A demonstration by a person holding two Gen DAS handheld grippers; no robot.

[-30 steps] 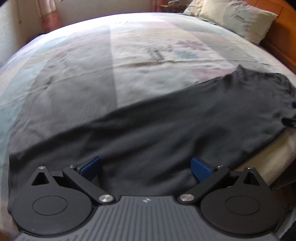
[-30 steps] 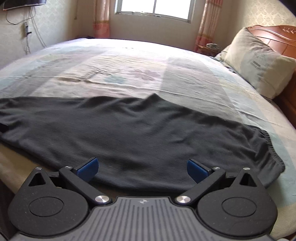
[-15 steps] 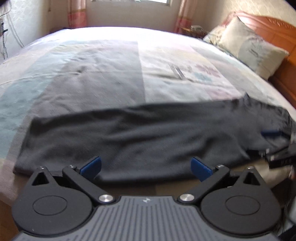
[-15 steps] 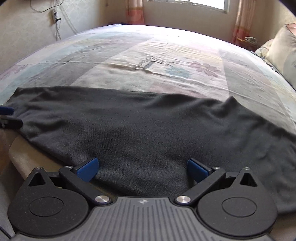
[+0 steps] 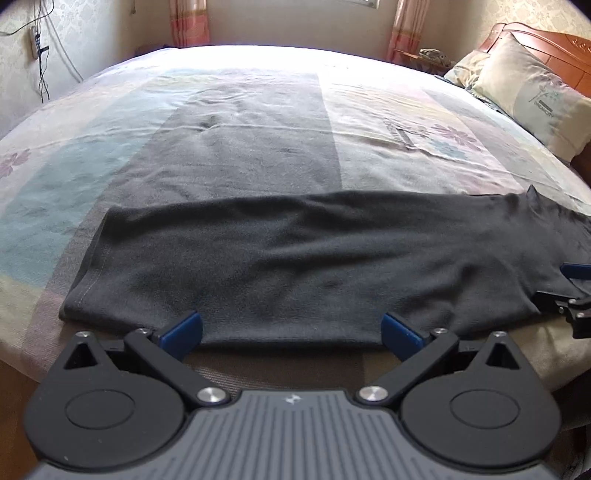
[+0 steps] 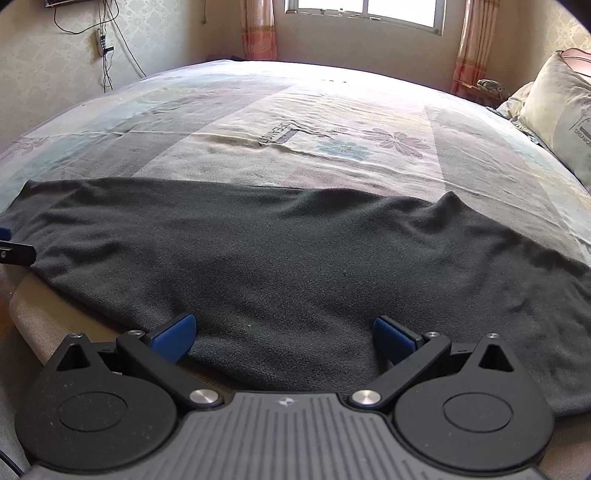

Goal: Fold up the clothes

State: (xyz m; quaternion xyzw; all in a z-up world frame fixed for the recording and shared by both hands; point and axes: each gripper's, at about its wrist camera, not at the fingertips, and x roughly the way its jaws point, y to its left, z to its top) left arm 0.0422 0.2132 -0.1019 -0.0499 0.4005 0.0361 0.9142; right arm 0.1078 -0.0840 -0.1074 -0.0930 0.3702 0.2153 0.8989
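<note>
A dark grey garment (image 5: 314, 258) lies flat in a long band across the near edge of the bed, also filling the right wrist view as the same garment (image 6: 295, 266). My left gripper (image 5: 291, 330) stands open just over the garment's near hem, close to its left end. My right gripper (image 6: 282, 334) is open too, low over the near hem further right. Nothing sits between either pair of blue fingers. The right gripper's fingertips (image 5: 576, 271) show at the right edge of the left wrist view, beside the cloth.
The bed carries a pale patchwork sheet (image 5: 258, 122) with grey and flowered panels, stretching far behind the garment. Pillows (image 5: 532, 92) lean on a wooden headboard at the right. Walls, curtains and a window (image 6: 365, 11) stand beyond. The mattress edge (image 6: 40, 310) runs just below the garment.
Both grippers have drawn back and swung, so the garment now lies squarer and further ahead. Both stayed open. The garment itself has not visibly shifted.
</note>
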